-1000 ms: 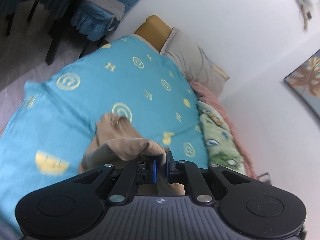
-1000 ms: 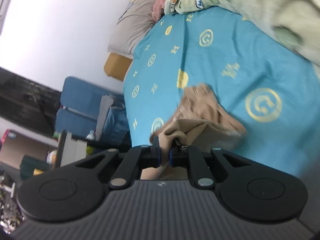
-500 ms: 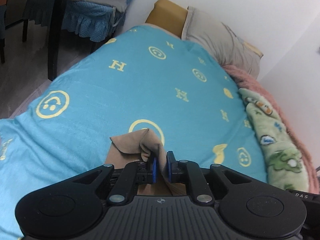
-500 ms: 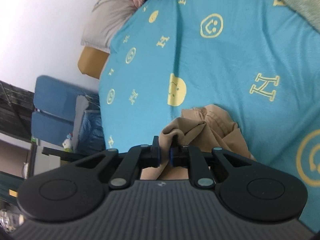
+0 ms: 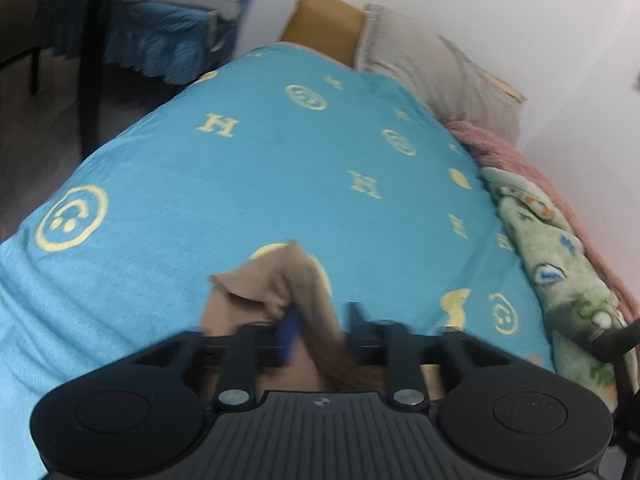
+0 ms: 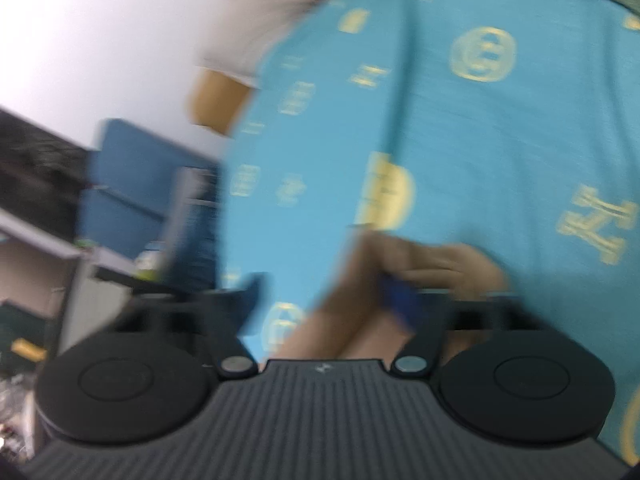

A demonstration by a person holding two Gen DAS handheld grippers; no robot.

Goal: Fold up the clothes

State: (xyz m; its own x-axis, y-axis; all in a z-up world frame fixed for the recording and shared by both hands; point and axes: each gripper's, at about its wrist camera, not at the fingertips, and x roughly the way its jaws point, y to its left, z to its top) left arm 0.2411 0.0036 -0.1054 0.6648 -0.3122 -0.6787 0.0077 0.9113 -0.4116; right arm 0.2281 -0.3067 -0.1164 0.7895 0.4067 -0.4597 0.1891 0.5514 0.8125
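A tan garment lies bunched on the blue patterned bedspread, just ahead of both grippers. My left gripper is open, its jaws apart with a fold of the garment lying loose between them. In the blurred right wrist view my right gripper is open wide over the same tan garment on the bedspread; the cloth rests between the fingers, not pinched.
A grey pillow and a tan cushion lie at the bed's head. A green printed blanket and a pink one run along the wall side. A dark table leg and blue-covered chair stand beside the bed.
Both grippers were shut on the tan garment; now both have opened and let it go. The garment has settled onto the bedspread. The right view is motion-blurred.
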